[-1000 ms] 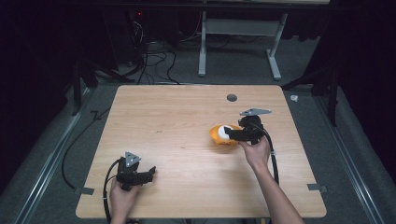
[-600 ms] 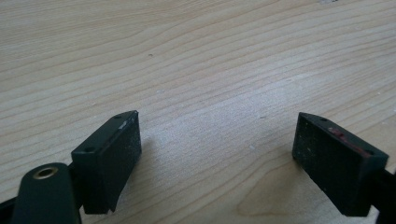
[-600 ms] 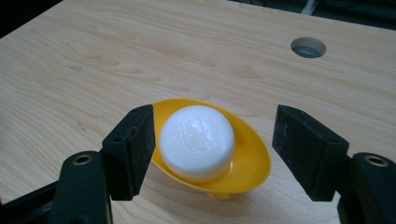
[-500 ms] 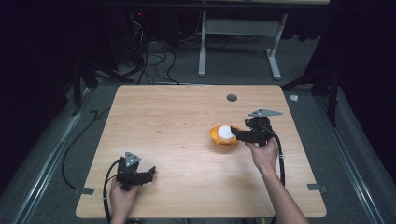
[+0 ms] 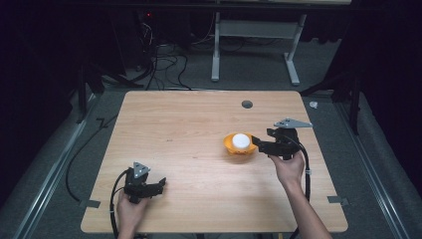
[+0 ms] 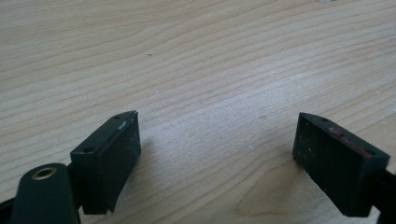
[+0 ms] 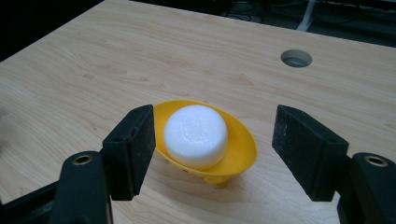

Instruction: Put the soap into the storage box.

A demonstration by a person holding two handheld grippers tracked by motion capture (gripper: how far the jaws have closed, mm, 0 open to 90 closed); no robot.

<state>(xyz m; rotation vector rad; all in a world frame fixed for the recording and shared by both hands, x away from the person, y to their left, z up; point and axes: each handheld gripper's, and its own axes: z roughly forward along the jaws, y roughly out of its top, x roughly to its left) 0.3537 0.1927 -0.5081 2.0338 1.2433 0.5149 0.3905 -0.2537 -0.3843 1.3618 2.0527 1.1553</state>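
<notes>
Left tongs (image 5: 158,187) resting spread at near-left of wooden surface (image 5: 189,124), gripping nothing. Yellow oval dish (image 5: 240,145) sitting upright right of centre, long axis running left-right, cradling white round puck (image 5: 241,140). Right tongs (image 5: 257,142) hovering spread beside dish, pointing left, hand (image 5: 287,167) behind.

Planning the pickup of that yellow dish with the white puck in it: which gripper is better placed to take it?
Likely the right gripper: its open jaws already face the yellow dish holding the white puck. The left gripper sits open near the table's front left corner, over bare wood.
</notes>
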